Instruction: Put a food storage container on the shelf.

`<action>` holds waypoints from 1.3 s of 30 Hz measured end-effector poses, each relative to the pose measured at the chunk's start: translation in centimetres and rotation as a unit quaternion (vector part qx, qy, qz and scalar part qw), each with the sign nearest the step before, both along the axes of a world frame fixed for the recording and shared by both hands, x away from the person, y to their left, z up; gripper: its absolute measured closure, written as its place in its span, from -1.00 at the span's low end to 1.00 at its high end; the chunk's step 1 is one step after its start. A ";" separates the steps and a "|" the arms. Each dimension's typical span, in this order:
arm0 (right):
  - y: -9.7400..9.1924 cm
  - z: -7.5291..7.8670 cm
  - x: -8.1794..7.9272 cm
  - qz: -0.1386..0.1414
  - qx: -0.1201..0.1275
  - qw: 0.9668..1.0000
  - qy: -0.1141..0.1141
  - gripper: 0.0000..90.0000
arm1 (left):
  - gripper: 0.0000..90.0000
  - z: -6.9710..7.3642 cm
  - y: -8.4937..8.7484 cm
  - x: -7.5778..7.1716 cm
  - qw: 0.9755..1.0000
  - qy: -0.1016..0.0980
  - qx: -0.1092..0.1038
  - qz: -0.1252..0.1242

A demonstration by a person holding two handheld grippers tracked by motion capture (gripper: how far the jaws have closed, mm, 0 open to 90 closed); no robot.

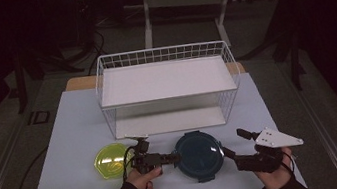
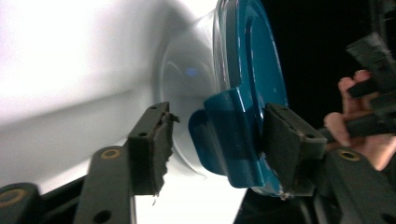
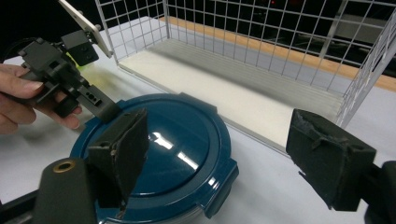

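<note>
A round container with a dark blue clip-on lid [image 1: 198, 153] stands on the white table in front of the rack. My left gripper [image 1: 176, 158] reaches it from the left, lying on its side. In the left gripper view its jaws [image 2: 219, 116] straddle a blue clip tab [image 2: 229, 140] of the lid; one pad [image 2: 285, 140] lies against the tab, the other pad [image 2: 154, 144] stands off it. My right gripper [image 1: 233, 143] is at the container's right edge, open wide [image 3: 224, 128], one jaw over the lid [image 3: 163, 149], the other past its rim.
A white wire rack [image 1: 167, 79] with two shelves stands just behind the container. A yellow-green translucent bowl [image 1: 111, 161] sits on the table left of my left hand. The white table top [image 1: 71, 134] ends close in front of both hands.
</note>
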State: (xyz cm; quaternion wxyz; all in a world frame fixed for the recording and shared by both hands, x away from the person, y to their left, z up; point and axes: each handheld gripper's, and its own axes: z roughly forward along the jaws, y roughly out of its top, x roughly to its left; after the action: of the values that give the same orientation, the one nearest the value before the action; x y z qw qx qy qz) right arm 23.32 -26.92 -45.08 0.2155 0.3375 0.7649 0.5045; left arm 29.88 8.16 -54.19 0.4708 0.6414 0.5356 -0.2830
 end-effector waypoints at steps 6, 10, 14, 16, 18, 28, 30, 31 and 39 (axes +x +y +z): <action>-0.1 -0.2 0.1 0.004 0.001 1.000 0.010 -0.51 | 0.15 -0.1 0.0 0.2 1.000 0.006 -0.016 -0.010; -0.3 -0.5 0.3 0.005 0.003 0.999 0.034 -0.49 | 0.16 0.2 -0.2 0.2 1.000 -0.016 -0.003 -0.020; -0.4 -1.2 0.7 0.000 0.020 0.997 0.078 -0.48 | 0.16 0.8 -0.4 -0.1 0.998 -0.052 0.008 -0.036; -0.5 -1.7 1.2 0.000 0.033 0.993 0.111 -0.46 | 0.16 1.1 -0.6 -0.3 0.997 -0.068 0.014 -0.044; -0.8 -2.2 1.7 -0.002 0.049 0.988 0.144 -0.38 | 0.17 1.2 -0.5 -0.5 0.995 -0.081 0.015 -0.051; -1.2 -3.9 2.8 0.030 0.074 0.966 0.247 0.04 | 0.22 1.4 -0.3 -1.3 0.990 -0.123 0.013 -0.074; -1.2 -3.9 2.8 0.035 0.078 0.964 0.253 0.10 | 0.22 1.4 -0.3 -1.4 0.989 -0.129 0.011 -0.076; -1.3 -4.0 2.9 0.037 0.081 0.962 0.259 0.13 | 0.22 1.4 -0.2 -1.4 0.988 -0.131 0.010 -0.079; -1.8 -4.1 3.5 0.055 0.091 0.950 0.294 0.27 | 0.23 1.2 -0.1 -1.4 0.986 -0.138 0.003 -0.091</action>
State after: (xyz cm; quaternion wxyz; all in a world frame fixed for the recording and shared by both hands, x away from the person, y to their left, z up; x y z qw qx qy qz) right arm 26.80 -28.74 -49.18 -0.0788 0.4467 0.7627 0.4611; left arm 28.50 8.03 -52.96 0.5110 0.7213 0.4060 -0.2319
